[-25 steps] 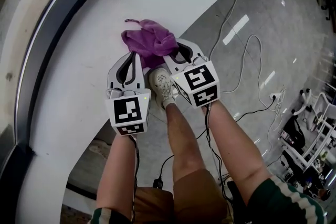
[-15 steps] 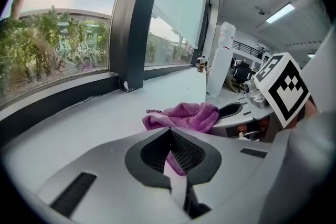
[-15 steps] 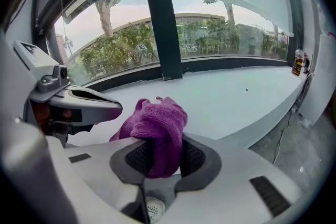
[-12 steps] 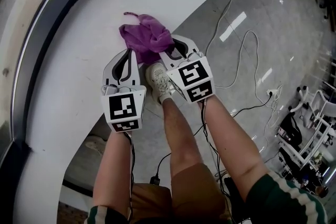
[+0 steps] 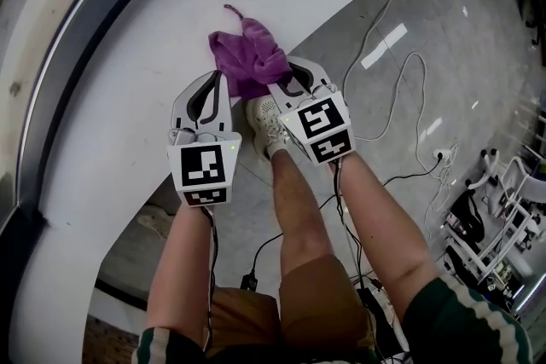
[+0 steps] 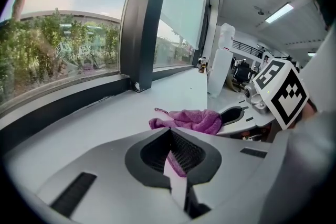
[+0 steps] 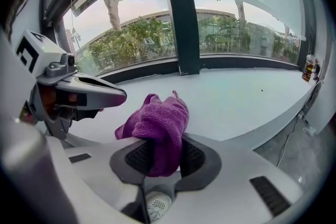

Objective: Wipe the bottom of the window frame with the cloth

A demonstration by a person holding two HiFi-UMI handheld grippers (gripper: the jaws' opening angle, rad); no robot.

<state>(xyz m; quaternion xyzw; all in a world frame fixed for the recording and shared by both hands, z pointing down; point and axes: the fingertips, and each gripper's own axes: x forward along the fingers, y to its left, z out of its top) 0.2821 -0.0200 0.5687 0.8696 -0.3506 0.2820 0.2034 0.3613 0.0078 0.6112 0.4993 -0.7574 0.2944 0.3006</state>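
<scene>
A purple cloth (image 5: 247,55) lies bunched on the white sill (image 5: 128,115) near its inner edge. My right gripper (image 5: 290,81) is shut on the cloth's near end, and in the right gripper view the cloth (image 7: 160,120) bulges up between the pads of the right gripper (image 7: 163,141). My left gripper (image 5: 220,81) hovers just left of the cloth with its jaws together and nothing held. From the left gripper (image 6: 169,136) the cloth (image 6: 191,119) shows just ahead. The dark bottom rail of the window frame (image 5: 72,43) curves along the sill's far side.
A dark mullion (image 7: 181,18) rises from the rail ahead. The sill ends in a curved edge above grey floor with white cables (image 5: 397,89). The person's shoe (image 5: 266,125) and legs are below the grippers. Bottles (image 7: 308,68) stand at the sill's far right.
Both grippers and the cloth have shifted slightly along the sill towards the mullion. The right gripper stays shut on the cloth, and the left stays shut beside it.
</scene>
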